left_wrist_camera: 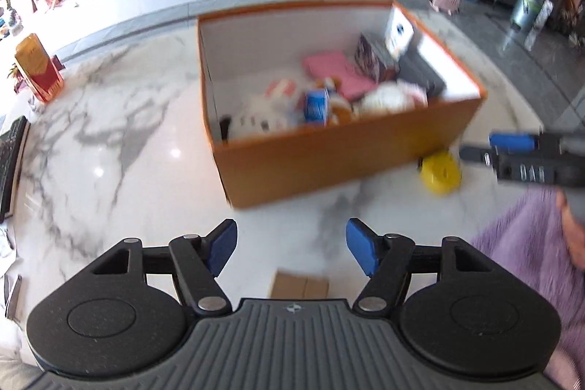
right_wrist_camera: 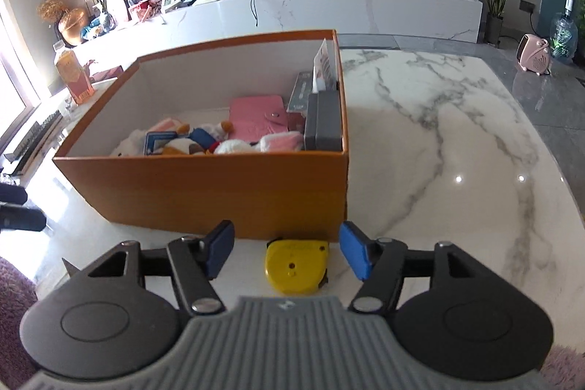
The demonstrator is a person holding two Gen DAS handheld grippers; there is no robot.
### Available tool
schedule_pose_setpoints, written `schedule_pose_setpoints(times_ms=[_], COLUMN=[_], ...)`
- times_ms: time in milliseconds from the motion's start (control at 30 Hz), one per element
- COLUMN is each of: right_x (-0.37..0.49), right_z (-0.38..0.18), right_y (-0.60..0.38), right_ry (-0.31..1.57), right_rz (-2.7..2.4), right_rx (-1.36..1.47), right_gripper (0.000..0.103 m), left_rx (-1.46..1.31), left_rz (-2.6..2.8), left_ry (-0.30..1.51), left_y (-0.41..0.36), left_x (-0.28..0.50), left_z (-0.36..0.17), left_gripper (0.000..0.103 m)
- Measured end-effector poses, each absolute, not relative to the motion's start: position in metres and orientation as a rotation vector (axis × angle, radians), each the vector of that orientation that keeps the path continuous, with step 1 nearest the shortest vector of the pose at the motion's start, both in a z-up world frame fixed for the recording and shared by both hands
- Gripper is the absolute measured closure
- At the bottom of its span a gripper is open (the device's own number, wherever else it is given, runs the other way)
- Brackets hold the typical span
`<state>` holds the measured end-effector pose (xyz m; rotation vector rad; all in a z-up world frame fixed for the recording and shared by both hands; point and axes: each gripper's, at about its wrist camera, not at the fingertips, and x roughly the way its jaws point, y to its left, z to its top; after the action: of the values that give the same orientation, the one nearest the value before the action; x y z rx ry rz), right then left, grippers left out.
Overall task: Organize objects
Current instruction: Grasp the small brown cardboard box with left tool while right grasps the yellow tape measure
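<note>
Between the spread right hand-held gripper (right_wrist_camera: 287,253), yellow tape measure (right_wrist_camera: 297,267) lying flat beside orange box (right_wrist_camera: 219,192), left hand-held gripper (left_wrist_camera: 290,245) spread, empty

Each camera sits just behind its own two blue-padded fingers and looks forward and steeply down along them at the marble table (right_wrist_camera: 457,134). The right wrist view is sharp; a yellow tape measure (right_wrist_camera: 297,265) lies between its fingers, with the orange box (right_wrist_camera: 219,192) just beyond. The left wrist view is blurred, set farther back, the box (left_wrist_camera: 329,152) well ahead. Both views share box, tape measure (left_wrist_camera: 440,175) and table (left_wrist_camera: 109,134).
</note>
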<state>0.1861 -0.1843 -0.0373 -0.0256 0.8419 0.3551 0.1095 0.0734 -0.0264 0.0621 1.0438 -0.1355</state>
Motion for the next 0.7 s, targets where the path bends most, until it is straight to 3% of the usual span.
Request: schedule_pose_setpoints(times_ms=[67,333,433,700], right_x=[0.188,0.202,0.208,0.227], right_z=[-0.042,-0.061,-0.067,-0.086], right_y=[-0.182,-0.183,-0.183,-0.175], right_ry=[0.86,0.946,0.977,1.087], right_rz=[0.356,0.331,0.318,0.28], right_rx=[-0.036,0.008,0.016,0.012], right_gripper=[0.031,0.029,0.022,0.022], left_rx=[0.115,0.137,0.125,0.107], left_rz=[-0.155,-0.126,-0.127,-0.113], left_ry=[1.057,1.121,1.135,1.125], left_y=[0.068,0.069,0.071,0.072], left_x=[0.095,0.087,0.086,0.088], left_z=[-0.038,-0.072,-0.078,-0.081], left_gripper=[0.022,0.021,0.021,0.036])
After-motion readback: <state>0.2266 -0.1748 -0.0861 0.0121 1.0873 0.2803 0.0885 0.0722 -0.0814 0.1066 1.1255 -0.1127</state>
